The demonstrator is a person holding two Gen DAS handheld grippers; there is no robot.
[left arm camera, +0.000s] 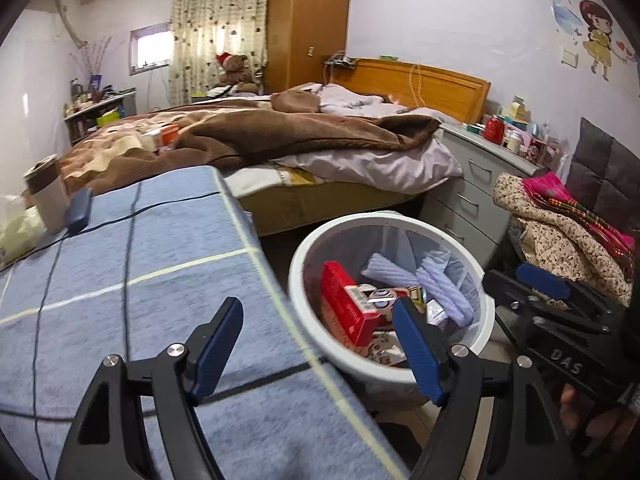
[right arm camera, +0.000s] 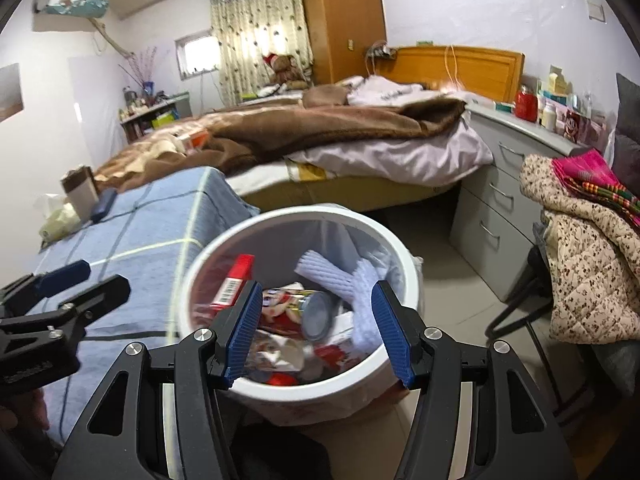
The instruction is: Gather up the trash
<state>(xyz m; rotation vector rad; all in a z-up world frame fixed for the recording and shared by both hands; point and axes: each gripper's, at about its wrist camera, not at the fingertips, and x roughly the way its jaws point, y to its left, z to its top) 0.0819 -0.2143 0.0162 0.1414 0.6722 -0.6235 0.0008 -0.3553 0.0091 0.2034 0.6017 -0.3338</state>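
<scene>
A white round trash bin lined with a clear bag stands on the floor beside a blue checked table cover. It holds a red box, white foam sleeves, a can and printed wrappers. My left gripper is open and empty over the cover's edge and the bin's rim. My right gripper is open and empty above the bin. Each gripper shows in the other's view, the right and the left.
On the blue cover at far left lie a cup, a dark case, a cable and crumpled tissue. A bed with a brown blanket lies behind. Grey drawers and a chair with clothes stand right.
</scene>
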